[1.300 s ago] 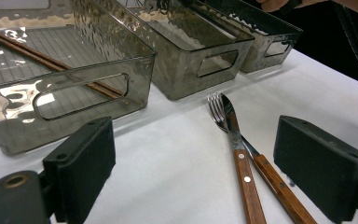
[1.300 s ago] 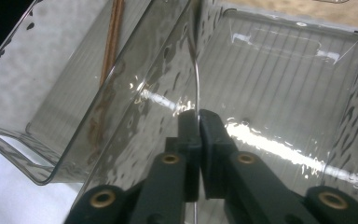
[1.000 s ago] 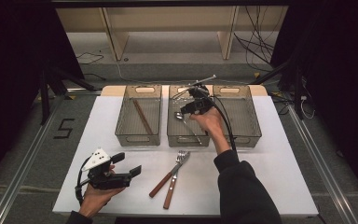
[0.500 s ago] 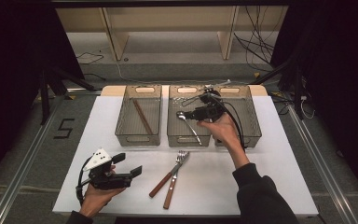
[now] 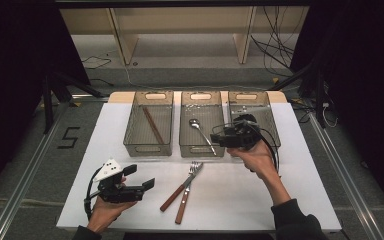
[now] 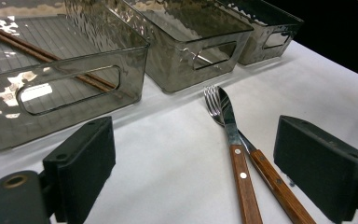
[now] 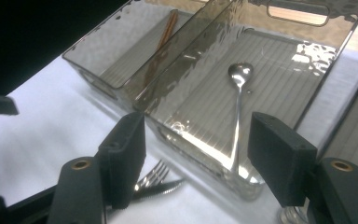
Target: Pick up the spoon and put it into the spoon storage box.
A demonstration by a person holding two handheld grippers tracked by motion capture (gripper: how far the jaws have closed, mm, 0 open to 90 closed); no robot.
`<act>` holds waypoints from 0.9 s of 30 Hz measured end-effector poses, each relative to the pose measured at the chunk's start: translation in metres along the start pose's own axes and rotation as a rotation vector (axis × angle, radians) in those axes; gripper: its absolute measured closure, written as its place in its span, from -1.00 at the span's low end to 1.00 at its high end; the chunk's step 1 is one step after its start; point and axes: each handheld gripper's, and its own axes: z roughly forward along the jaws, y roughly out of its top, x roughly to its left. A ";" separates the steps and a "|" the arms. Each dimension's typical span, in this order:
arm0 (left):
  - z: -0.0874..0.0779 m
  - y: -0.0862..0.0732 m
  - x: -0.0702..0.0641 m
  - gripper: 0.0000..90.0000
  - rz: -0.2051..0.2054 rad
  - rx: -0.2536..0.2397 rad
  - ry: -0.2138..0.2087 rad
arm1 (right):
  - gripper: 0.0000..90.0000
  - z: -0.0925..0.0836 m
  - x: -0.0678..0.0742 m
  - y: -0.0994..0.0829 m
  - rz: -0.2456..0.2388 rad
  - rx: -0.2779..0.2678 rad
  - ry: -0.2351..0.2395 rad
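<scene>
White paper covers the desk [image 5: 130,125], three smoked bins lining its far edge, the spoon [image 5: 202,132] in the middle bin [image 5: 201,150]; right tool [image 5: 220,136], jaws just opened and empty, hovers at that bin's near wall, while left tool [image 5: 147,184] gapes empty.

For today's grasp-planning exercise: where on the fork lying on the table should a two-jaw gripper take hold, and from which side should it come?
Probably the fork is best gripped on its wooden handle, from straight above, jaws across the handle's width. It lies flat on the white table, tines toward the bins, and the knife crosses it near the metal end, so the lower handle, where the two splay apart, leaves most room.
</scene>
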 end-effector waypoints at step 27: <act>0.013 0.007 -0.010 -0.72 -0.008 0.126 -0.015 | -0.50 -0.051 0.000 -0.071 -0.008 -0.123 0.031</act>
